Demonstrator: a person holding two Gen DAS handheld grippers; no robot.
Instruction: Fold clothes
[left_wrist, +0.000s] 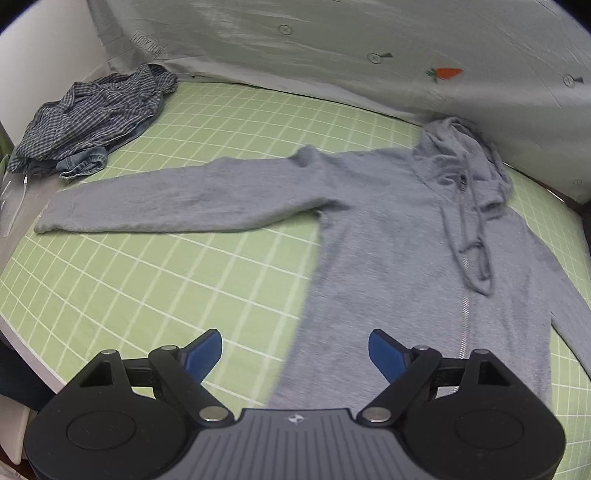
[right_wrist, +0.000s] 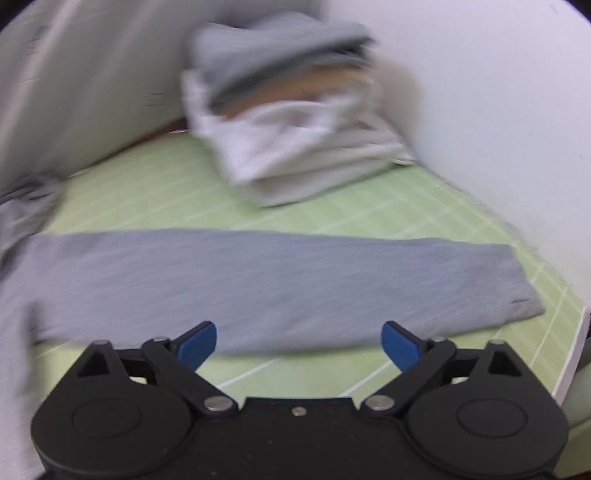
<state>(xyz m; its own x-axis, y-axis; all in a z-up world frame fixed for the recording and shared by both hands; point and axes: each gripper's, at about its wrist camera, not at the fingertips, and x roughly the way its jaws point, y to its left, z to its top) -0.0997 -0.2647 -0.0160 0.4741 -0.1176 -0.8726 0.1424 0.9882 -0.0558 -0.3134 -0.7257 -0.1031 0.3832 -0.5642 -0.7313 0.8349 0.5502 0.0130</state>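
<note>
A grey zip hoodie (left_wrist: 388, 229) lies flat, front up, on the green grid mat (left_wrist: 166, 280). Its hood (left_wrist: 458, 155) points to the far side and one sleeve (left_wrist: 177, 203) stretches out to the left. My left gripper (left_wrist: 295, 354) is open and empty, hovering over the hoodie's left side edge near the hem. In the right wrist view the other sleeve (right_wrist: 280, 284) lies straight across the mat (right_wrist: 332, 206). My right gripper (right_wrist: 299, 343) is open and empty, just in front of that sleeve's near edge. The right view is blurred.
A crumpled checked shirt over denim (left_wrist: 92, 118) sits at the mat's far left. A pale sheet with a carrot print (left_wrist: 369, 51) hangs behind. A stack of folded clothes (right_wrist: 295, 122) stands at the far right by the white wall (right_wrist: 498, 110). The mat's edge (right_wrist: 572, 354) is near right.
</note>
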